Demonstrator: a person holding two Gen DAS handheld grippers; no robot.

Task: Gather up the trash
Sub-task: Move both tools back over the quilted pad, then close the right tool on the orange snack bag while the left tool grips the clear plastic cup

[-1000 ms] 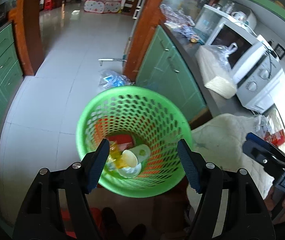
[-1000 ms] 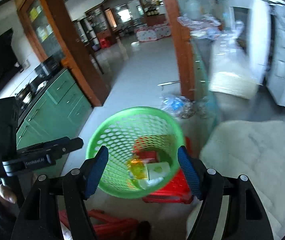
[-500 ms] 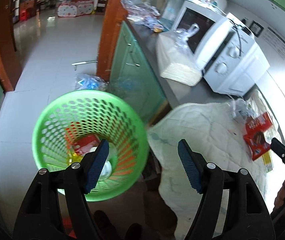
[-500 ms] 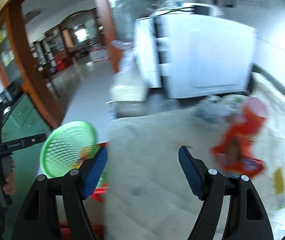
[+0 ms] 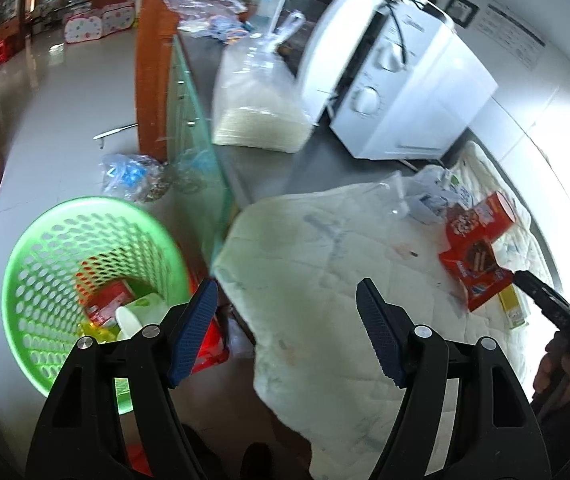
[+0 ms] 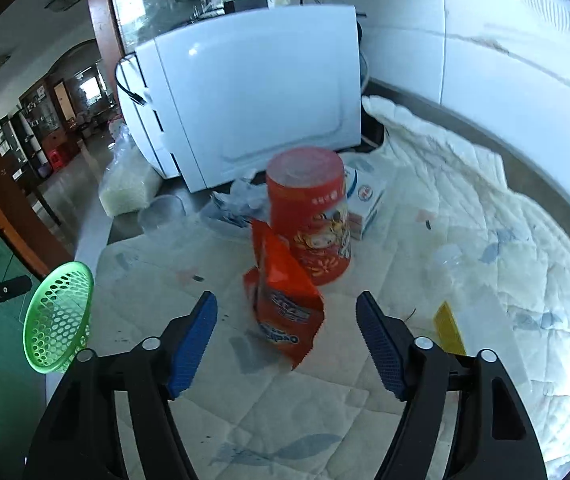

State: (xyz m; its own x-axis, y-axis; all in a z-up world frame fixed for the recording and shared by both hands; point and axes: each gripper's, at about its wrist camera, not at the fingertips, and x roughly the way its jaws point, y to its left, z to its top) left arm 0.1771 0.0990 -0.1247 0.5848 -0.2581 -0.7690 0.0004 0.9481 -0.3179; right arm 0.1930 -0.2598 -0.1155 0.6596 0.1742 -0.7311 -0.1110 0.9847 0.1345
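Left wrist: left gripper [image 5: 287, 314] jaws released, empty; one green basket [image 5: 65, 248] on the floor, previously centred, now off left. Right wrist: right gripper [image 6: 287, 322] jaws just narrowing, empty, over one orange packet [image 6: 285, 300] and one red can [image 6: 313, 216] on the counter [image 6: 325, 400]; basket was ahead earlier.

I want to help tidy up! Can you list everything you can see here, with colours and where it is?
basket: one, green, on the floor, trash inside
snack pouch: one, orange, on the quilted cloth
canister: one, red, upright behind the pouch
small box: one, white, beside the canister
yellow packet: one, on the cloth
microwave: one, white, on the counter
quilted cloth: one, cream, covering the counter
left gripper: black, blue pads, open, empty
right gripper: same, open, empty
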